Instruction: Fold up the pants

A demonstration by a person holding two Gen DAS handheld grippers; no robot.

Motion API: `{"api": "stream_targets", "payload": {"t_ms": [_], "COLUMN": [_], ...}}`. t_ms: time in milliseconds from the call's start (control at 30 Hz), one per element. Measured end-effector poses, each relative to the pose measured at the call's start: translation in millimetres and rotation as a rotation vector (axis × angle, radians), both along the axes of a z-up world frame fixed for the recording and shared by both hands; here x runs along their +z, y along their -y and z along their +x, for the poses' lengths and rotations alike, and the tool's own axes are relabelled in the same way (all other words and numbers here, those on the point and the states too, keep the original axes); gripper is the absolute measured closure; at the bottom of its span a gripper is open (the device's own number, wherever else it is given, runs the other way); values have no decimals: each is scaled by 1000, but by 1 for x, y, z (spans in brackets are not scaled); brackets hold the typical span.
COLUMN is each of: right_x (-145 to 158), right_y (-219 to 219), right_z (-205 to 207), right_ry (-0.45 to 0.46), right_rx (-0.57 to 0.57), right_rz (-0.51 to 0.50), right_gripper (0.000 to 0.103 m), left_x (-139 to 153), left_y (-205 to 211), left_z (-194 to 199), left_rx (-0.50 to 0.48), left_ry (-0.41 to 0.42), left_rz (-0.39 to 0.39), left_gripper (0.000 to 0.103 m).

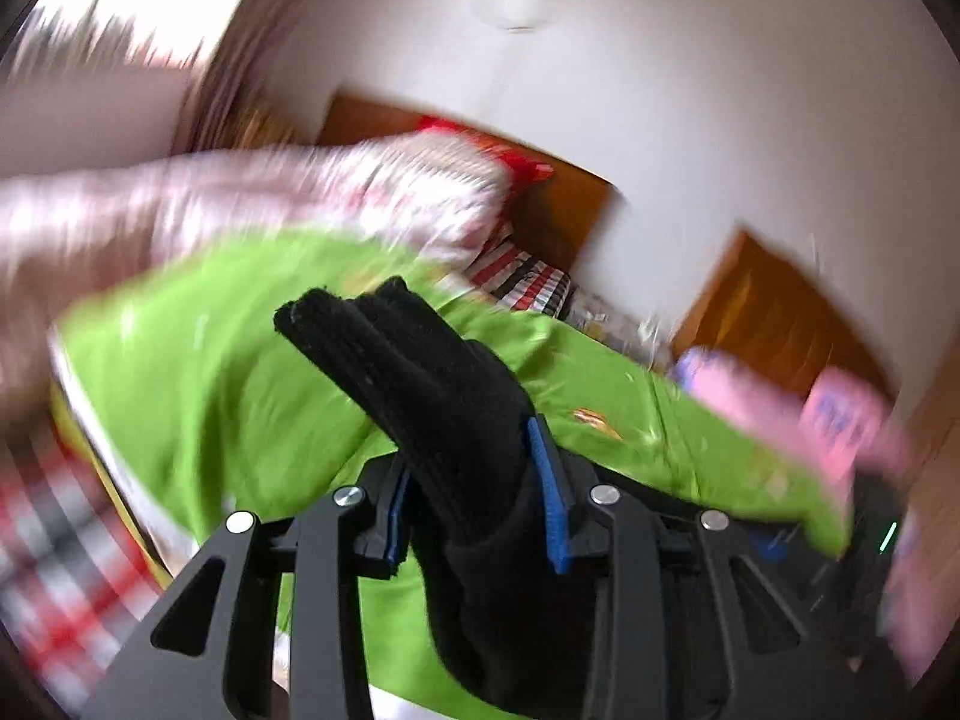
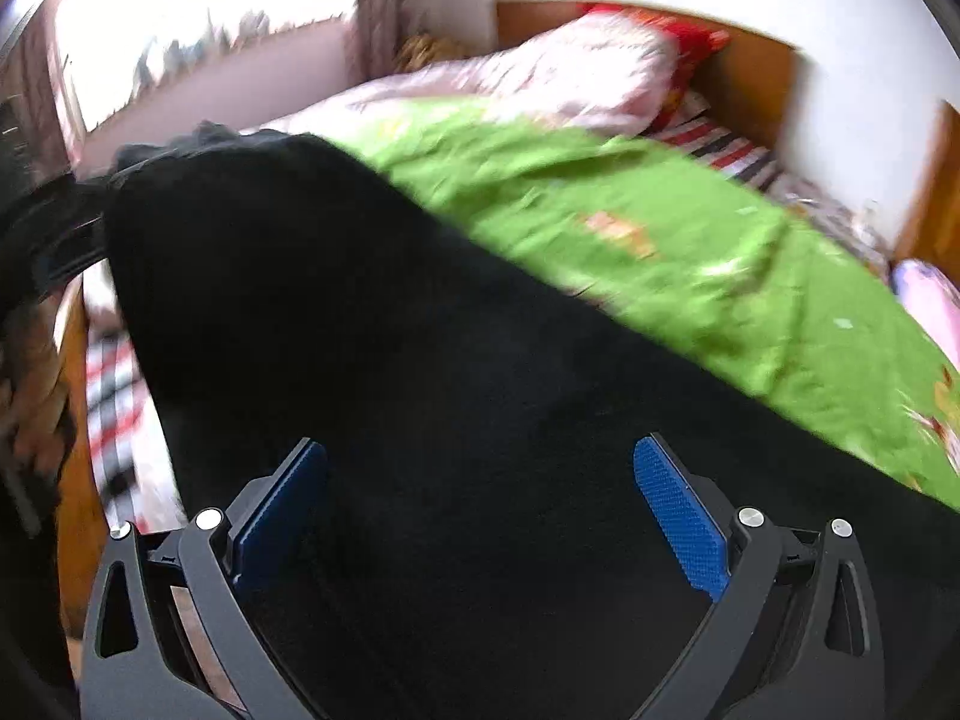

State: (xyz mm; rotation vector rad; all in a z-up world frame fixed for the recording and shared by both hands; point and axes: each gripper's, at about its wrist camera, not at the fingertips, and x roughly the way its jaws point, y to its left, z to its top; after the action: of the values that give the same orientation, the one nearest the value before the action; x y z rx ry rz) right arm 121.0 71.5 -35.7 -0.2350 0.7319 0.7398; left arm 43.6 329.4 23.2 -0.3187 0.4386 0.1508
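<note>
The black pants [image 2: 384, 348] lie stretched across the green bedsheet [image 2: 660, 240] in the right wrist view and fill its lower half. My left gripper [image 1: 474, 480] is shut on a bunched end of the black pants [image 1: 420, 384], which sticks up past the blue pads [image 1: 549, 480] and hangs down below them. My right gripper [image 2: 480, 504] is open, its blue pads [image 2: 678, 522] wide apart just above the black cloth, with nothing between them. Both views are blurred by motion.
A pink quilt [image 2: 576, 72] and a red pillow [image 2: 684, 36] lie at the head of the bed by the wooden headboard [image 2: 750, 72]. A striped sheet [image 1: 528, 276] shows under the green one [image 1: 210, 372]. Pink items [image 1: 840, 414] lie at right. A bright window [image 2: 180, 30] is at far left.
</note>
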Motion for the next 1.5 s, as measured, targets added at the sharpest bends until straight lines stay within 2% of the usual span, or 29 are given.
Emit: {"api": "stream_targets", "payload": {"t_ms": [67, 133, 200, 233, 300, 367, 400, 433, 500, 600, 733, 800, 867, 933, 1000, 1100, 1200, 1333, 1367, 1400, 1467, 1500], "right_x": [21, 44, 66, 73, 82, 81, 76, 71, 55, 35, 10, -4, -19, -35, -42, -43, -38, -35, -33, -33, -29, -26], "right_y": [34, 81, 139, 164, 216, 252, 266, 275, 288, 280, 235, 204, 184, 170, 159, 138, 120, 102, 99, 98, 96, 97], "right_z": [-3, -6, -9, -10, -17, -28, -34, -38, -45, -52, -60, -61, -59, -52, -47, -41, -36, -15, -10, -9, -9, -12], "right_ry": [79, 157, 215, 231, 244, 231, 215, 199, 159, 98, 26, -97, -211, -327, -398, -426, -490, -522, -518, -506, -457, -426], "right_rx": [-83, -193, -326, -387, -491, -538, -547, -551, -558, -511, -325, -193, -123, -101, -94, -66, -25, -55, -78, -96, -115, -127], "right_rz": [15, 31, 57, 67, 86, 106, 111, 111, 114, 137, 156, 228, 265, 296, 307, 291, 321, 338, 341, 336, 334, 332], "right_gripper": [5, 5, 5, 5, 5, 4, 4, 5, 5, 5, 5, 5, 5, 5, 7, 7, 8, 11, 18, 33, 54, 76], "left_x": [25, 32, 19, 1, -32, -69, -76, -75, -63, -36, -18, -20, -26, -38, -44, -61, -66, -66, -66, -66, -67, -67], "left_y": [66, 122, 187, 222, 259, 292, 304, 311, 308, 272, 195, 160, 138, 123, 125, 117, 119, 115, 113, 111, 106, 105], "left_z": [2, 8, 6, 11, 19, 17, 8, -7, -19, -25, -22, -17, -11, -11, -18, -13, -17, -34, -38, -41, -47, -49], "left_rx": [-84, -177, -338, -422, -514, -676, -718, -762, -803, -716, -442, -349, -293, -270, -275, -266, -266, -265, -263, -263, -263, -263], "left_ry": [25, 42, 28, -20, -103, -200, -178, -130, -75, -27, -51, -97, -123, -144, -151, -160, -152, -129, -124, -121, -123, -126], "left_rz": [199, 315, 409, 452, 501, 515, 544, 565, 533, 454, 444, 432, 435, 442, 443, 442, 409, 405, 409, 411, 415, 421], "left_gripper": [69, 71, 78, 77, 73, 68, 53, 43, 37, 25, 19, 19, 19, 18, 17, 14, 14, 14, 14, 13, 13, 13]}}
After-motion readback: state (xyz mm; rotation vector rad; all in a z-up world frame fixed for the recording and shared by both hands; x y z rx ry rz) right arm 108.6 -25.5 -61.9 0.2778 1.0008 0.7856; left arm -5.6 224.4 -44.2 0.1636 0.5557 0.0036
